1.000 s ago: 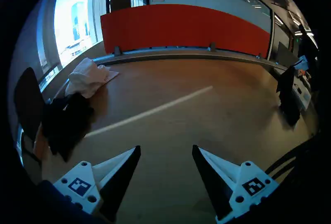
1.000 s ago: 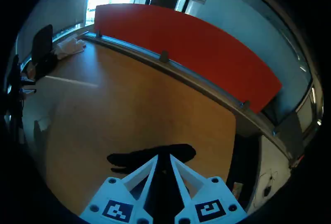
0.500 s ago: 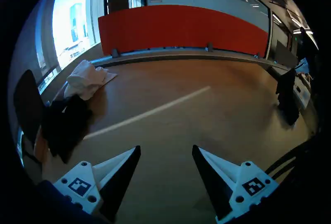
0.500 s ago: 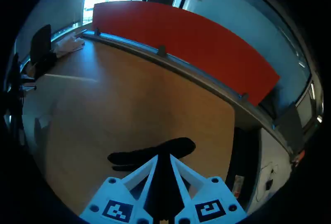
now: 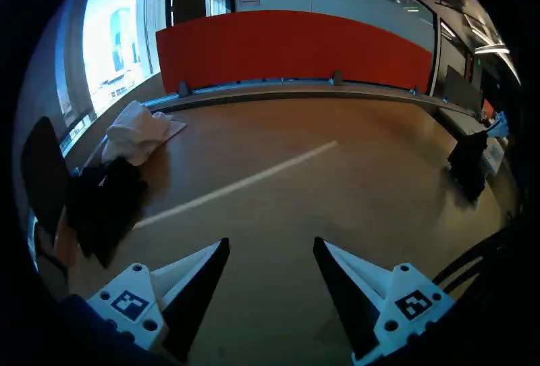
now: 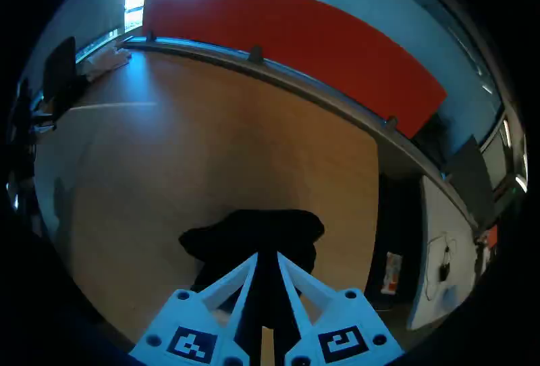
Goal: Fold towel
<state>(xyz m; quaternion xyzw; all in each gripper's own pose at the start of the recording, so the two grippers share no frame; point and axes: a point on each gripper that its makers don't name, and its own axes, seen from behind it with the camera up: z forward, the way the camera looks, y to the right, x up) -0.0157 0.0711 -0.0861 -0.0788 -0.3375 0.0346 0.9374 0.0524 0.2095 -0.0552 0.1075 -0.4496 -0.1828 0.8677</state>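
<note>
The towel [image 6: 253,234] is black, bunched into a rumpled lump with no flat edge to be seen. In the right gripper view it lies on the wooden table [image 6: 202,136], well short of the red screen [image 6: 304,35] that runs along the table's far edge. The right gripper [image 6: 266,256] has its jaws drawn close together, clamped on a dark fold of the towel that runs back between them.

In the left gripper view the left gripper [image 5: 271,240] has its jaws wide apart with nothing between them, and bare table shows through the gap. Farther toward the screen [image 5: 297,45], a pale line [image 5: 236,184] crosses the table. Left of it lies a heap of black cloth [image 5: 104,207]. Beyond that, nearer the screen, lies a heap of white cloth [image 5: 138,133].
</note>
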